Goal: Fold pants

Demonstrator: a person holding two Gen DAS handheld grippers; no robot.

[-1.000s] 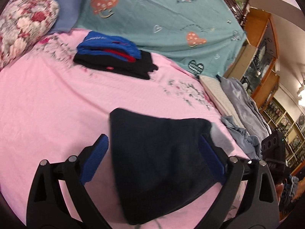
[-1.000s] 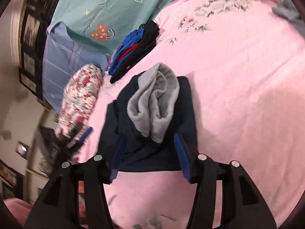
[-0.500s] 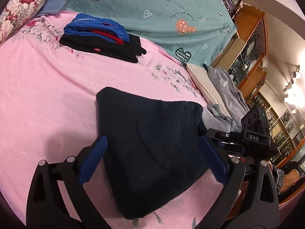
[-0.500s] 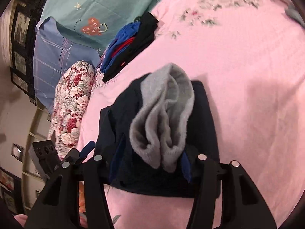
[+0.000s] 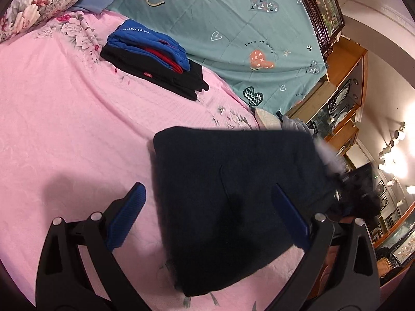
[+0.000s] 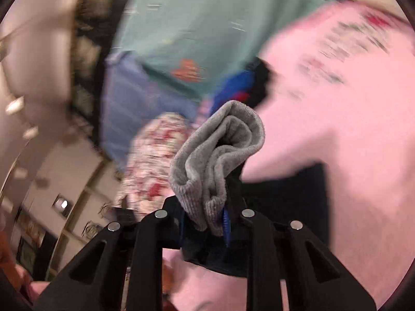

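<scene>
Right claw (image 6: 205,223) is clamped on the grey-lined end of the pants (image 5: 233,202), lifting it off the bed (image 5: 64,129). Left claw (image 5: 210,215) hangs wide apart, the dark fold between its fingers. Risk: the 1-sided lift could drag the fold undone.

The right gripper (image 6: 205,223) was open around the grey cuff (image 6: 218,160) half a second ago — now its jaws are pressed on it. The dark pants (image 5: 233,207) have risen at that end, and the right wrist view has become blurred.
</scene>
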